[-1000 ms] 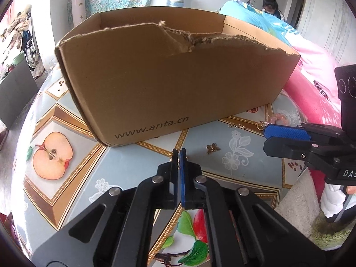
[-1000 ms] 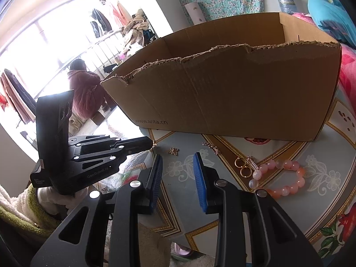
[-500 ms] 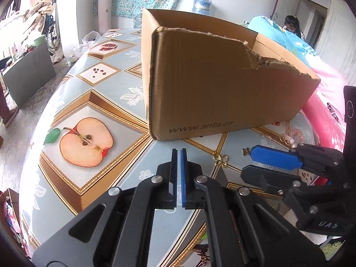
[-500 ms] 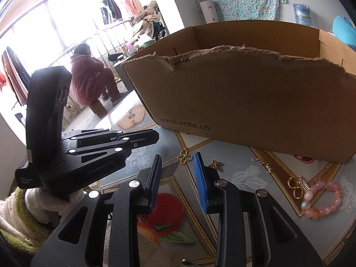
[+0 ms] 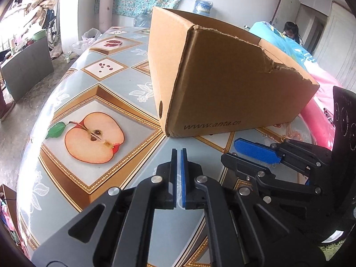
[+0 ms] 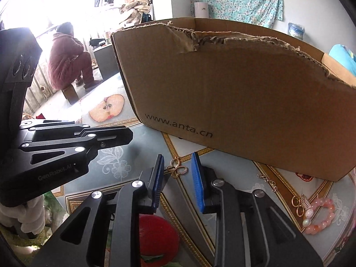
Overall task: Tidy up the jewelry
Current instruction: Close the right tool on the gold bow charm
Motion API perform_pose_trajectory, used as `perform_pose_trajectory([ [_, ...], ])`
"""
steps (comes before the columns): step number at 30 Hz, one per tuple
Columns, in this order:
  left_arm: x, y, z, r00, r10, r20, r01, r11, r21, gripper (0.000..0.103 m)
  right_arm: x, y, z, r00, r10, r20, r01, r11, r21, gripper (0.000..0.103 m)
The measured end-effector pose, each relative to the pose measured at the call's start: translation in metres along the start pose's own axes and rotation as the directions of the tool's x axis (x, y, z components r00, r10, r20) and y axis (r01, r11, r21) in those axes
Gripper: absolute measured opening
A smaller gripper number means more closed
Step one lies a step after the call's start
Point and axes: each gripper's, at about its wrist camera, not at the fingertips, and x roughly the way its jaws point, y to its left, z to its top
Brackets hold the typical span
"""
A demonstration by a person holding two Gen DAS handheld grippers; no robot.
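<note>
A gold clover-shaped trinket (image 6: 176,168) lies on the table right between the tips of my open right gripper (image 6: 177,169), which hovers low over it. A pink bead bracelet (image 6: 318,215) with gold rings (image 6: 299,205) and a small gold chain (image 6: 267,179) lie to the right, in front of the torn cardboard box (image 6: 233,93). My left gripper (image 5: 178,155) is shut and empty, to the left of the right gripper (image 5: 255,153), near the box's corner (image 5: 222,84). The box's inside is hidden.
The table has a patterned cloth with an apple picture (image 5: 93,138). A person sits by the window at the left (image 6: 71,55). A pink and blue bed (image 5: 320,84) lies beyond the table's right edge.
Both grippers moved left along the box front. The right gripper came down around the gold clover trinket. The bracelet now lies farther right in its view. The left gripper stayed shut.
</note>
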Motion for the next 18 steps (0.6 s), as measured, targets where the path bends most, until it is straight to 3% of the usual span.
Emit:
perform_pose_trajectory([
  [2,-0.001,0.002,-0.002,1.000,-0.003,0.001,0.003,1.000,-0.001,0.002,0.000,0.002,0.002,1.000,0.004,-0.004,-0.004,1.000,-0.005,0.017],
  [18,-0.007,0.005,-0.004,1.000,-0.006,0.011,0.006,1.000,-0.003,0.002,-0.008,0.000,0.006,1.000,0.027,-0.004,-0.027,0.999,-0.017,0.016],
])
